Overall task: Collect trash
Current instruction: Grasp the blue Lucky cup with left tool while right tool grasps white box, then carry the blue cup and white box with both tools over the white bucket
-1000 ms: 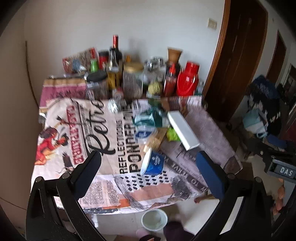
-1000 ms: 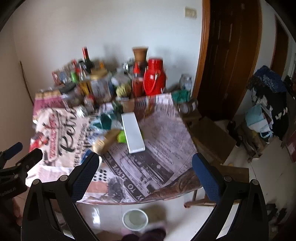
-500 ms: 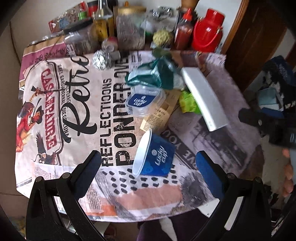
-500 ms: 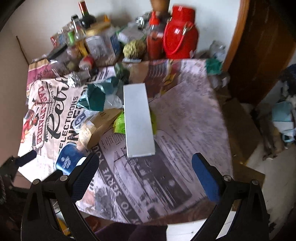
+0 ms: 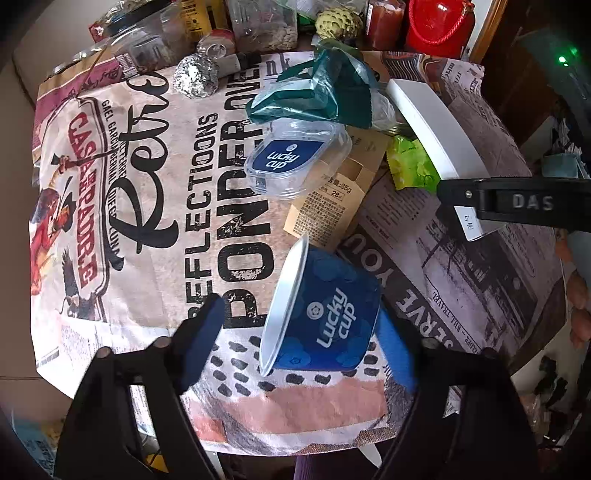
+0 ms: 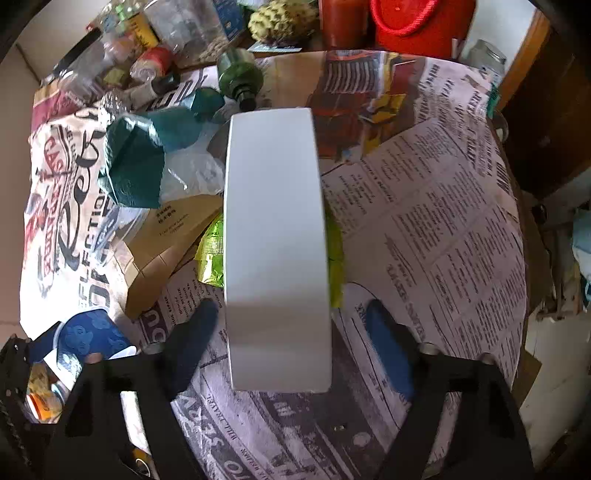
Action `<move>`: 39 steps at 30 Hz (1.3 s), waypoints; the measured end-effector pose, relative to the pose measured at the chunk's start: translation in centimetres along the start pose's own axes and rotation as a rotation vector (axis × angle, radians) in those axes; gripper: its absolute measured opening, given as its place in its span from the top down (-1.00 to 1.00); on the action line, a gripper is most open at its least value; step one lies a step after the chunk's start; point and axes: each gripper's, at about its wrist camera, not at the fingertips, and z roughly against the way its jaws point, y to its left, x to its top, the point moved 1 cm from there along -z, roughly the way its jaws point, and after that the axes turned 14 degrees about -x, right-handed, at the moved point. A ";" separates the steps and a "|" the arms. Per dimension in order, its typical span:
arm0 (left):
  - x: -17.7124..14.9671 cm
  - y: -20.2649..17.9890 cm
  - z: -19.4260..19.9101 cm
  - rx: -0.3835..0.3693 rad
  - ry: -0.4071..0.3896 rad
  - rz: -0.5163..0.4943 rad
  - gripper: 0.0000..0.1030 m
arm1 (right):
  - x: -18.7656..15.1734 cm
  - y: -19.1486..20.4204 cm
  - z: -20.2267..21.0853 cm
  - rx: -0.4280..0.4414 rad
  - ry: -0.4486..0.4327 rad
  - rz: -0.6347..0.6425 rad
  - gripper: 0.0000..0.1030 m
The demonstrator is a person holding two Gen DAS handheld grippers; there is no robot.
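Observation:
A blue "Lucky cup" paper cup [image 5: 325, 314] lies on its side on the newspaper-covered table [image 5: 129, 206]. My left gripper [image 5: 299, 325] is open with a finger on each side of the cup. A long white box [image 6: 275, 243] lies on the table; my right gripper [image 6: 290, 328] is open around its near end. Other trash lies between: a clear plastic lid [image 5: 295, 160], a brown paper packet [image 5: 332, 199], a green foil wrapper [image 5: 412, 166], a teal bag [image 5: 325, 92] and a foil ball [image 5: 195, 75]. The cup also shows in the right wrist view [image 6: 92, 334].
Jars, bottles, a red flask [image 5: 439, 22] and a green custard apple [image 5: 340, 22] crowd the table's far edge. A green bottle [image 6: 240, 75] lies behind the white box. A wooden door [image 6: 546, 110] stands at the right. The table's near edge is just below both grippers.
Both grippers have dropped and moved forward onto the table. The left one has come around the blue cup, the right one around the white box's near end.

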 end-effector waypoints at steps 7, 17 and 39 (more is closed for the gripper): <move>0.2 0.3 0.0 -0.047 0.010 0.011 0.24 | 0.1 0.3 0.9 0.003 -0.058 -0.025 0.06; 0.0 1.7 4.5 -0.128 -0.097 -0.016 0.48 | -2.5 -0.4 6.2 -0.001 -0.179 -0.109 0.07; -5.8 3.9 23.9 -0.303 -0.513 -0.170 0.49 | -13.6 2.4 22.4 -0.092 -0.548 -0.306 0.07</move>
